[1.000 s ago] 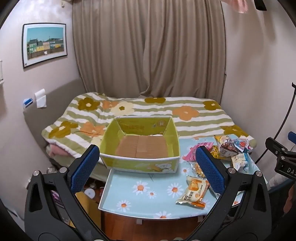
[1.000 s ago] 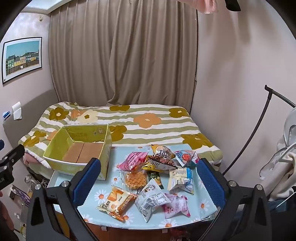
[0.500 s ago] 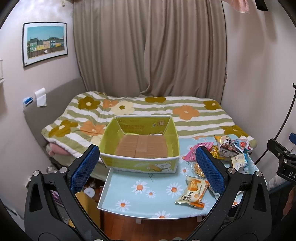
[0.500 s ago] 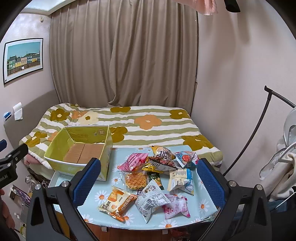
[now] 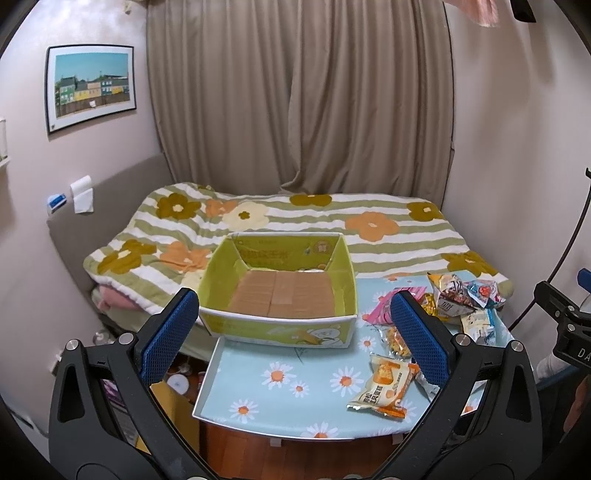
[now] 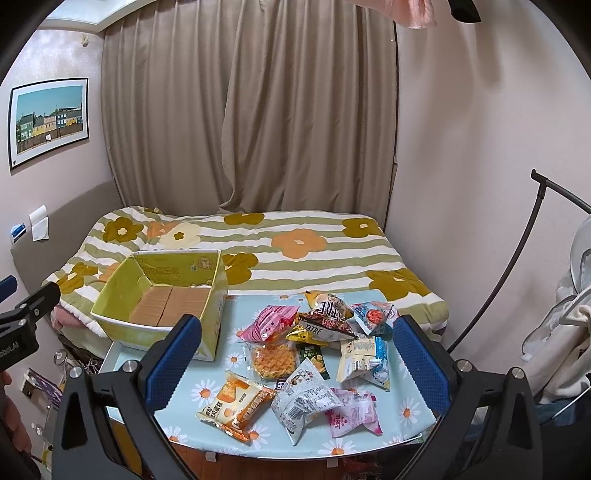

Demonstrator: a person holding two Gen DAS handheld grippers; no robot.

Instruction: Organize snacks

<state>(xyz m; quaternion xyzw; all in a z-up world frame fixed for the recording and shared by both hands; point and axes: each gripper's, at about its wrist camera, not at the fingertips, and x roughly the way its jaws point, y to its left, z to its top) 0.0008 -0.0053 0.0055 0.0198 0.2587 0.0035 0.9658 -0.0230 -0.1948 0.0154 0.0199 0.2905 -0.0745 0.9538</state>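
Pink garment [image 6: 413, 14] cut off at the top edge; waffle pack [image 5: 397, 339] partly behind left fingers [image 5: 417, 339].

Brown snack bag [image 6: 325, 317]: you can read "TATRE".
Left tool [image 6: 14, 339] body: you see "bot.AI", partly cut off.

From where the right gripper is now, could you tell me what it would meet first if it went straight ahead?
Probably the snack pile: the open right gripper points at the waffle packet on the table. Depth is unclear, so a neighbouring packet might come first.
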